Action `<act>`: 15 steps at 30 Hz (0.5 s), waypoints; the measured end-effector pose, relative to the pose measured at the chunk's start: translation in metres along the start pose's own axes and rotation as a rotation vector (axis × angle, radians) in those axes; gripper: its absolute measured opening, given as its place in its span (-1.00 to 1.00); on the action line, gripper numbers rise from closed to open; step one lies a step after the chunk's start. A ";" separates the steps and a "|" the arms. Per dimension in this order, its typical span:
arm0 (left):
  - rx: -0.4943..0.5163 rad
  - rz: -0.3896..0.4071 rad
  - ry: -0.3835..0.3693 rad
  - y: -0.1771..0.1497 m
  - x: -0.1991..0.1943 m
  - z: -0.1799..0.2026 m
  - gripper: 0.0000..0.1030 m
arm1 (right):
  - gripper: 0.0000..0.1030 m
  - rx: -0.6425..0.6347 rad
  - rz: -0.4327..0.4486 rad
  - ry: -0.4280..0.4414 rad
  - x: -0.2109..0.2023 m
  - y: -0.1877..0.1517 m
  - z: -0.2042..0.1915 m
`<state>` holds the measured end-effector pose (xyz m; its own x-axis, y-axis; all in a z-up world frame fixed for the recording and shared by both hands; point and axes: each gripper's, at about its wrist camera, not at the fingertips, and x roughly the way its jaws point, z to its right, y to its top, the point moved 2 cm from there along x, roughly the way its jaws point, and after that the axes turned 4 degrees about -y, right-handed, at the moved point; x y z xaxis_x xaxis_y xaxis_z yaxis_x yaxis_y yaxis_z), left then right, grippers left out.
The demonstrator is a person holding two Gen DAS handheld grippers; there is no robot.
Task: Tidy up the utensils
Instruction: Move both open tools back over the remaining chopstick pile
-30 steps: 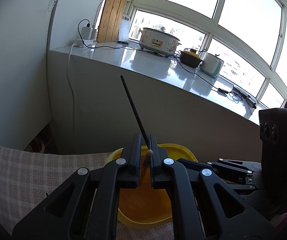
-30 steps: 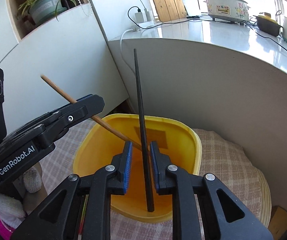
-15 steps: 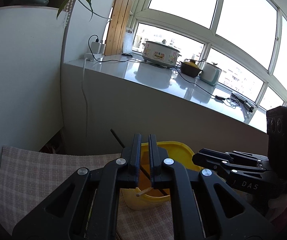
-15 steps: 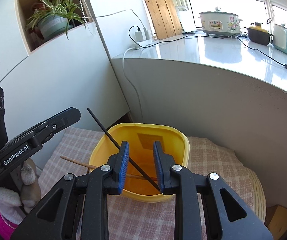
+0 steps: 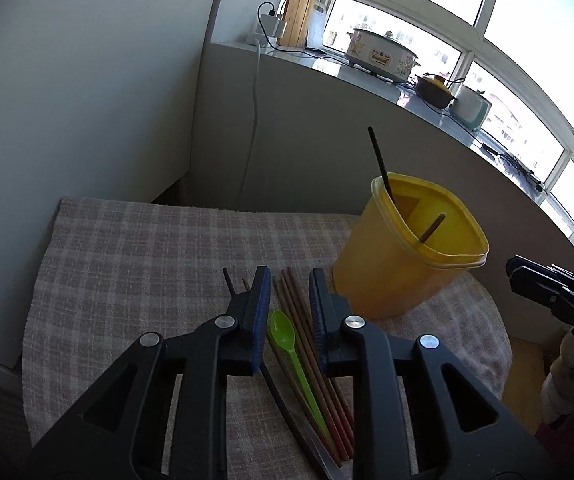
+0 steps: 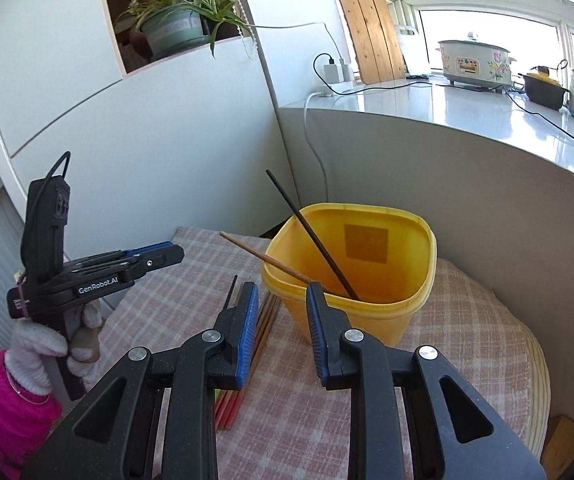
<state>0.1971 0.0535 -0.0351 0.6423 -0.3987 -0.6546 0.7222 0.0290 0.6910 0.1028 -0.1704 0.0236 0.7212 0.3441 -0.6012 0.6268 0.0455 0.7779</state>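
Observation:
A yellow container (image 5: 407, 264) (image 6: 371, 308) stands on the checked cloth (image 5: 147, 248). A black chopstick (image 5: 381, 164) (image 6: 311, 236) and a brown chopstick (image 5: 431, 226) (image 6: 263, 256) lean inside it. To its left, several brown and red chopsticks (image 5: 307, 332) (image 6: 265, 328) and a green spoon (image 5: 287, 340) lie on the cloth. My left gripper (image 5: 289, 276) (image 6: 179, 254) hangs over that pile, its jaws opening, nothing pressed between them. My right gripper (image 6: 283, 290) (image 5: 527, 272) is open and empty, just in front of the container's near rim.
A gloved hand (image 6: 39, 344) with a pink sleeve holds the left gripper. A grey wall (image 5: 327, 140) with a white cable runs behind the cloth. The sill above carries a cooker (image 6: 473, 60) and pots. A white cabinet (image 6: 87, 140) stands at the left.
Both chopsticks left the grippers and now lean in the yellow container. Both grippers pulled back from it. The left one swung down over the utensils on the cloth, jaws parted.

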 end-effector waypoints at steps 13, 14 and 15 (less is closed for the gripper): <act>-0.193 -0.170 -0.086 -0.052 0.044 -0.043 -0.65 | -0.56 0.075 -0.172 0.050 0.054 -0.058 -0.014; -0.199 -0.174 -0.086 -0.053 0.047 -0.044 -0.65 | -0.56 0.085 -0.185 0.050 0.060 -0.061 -0.014; -0.201 -0.177 -0.083 -0.053 0.049 -0.044 -0.65 | -0.56 0.103 -0.200 0.058 0.066 -0.064 -0.013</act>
<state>0.2016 0.0729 -0.1177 0.4847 -0.4871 -0.7265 0.8629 0.1304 0.4883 0.1061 -0.1384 -0.0638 0.5631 0.3917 -0.7277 0.7846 0.0233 0.6196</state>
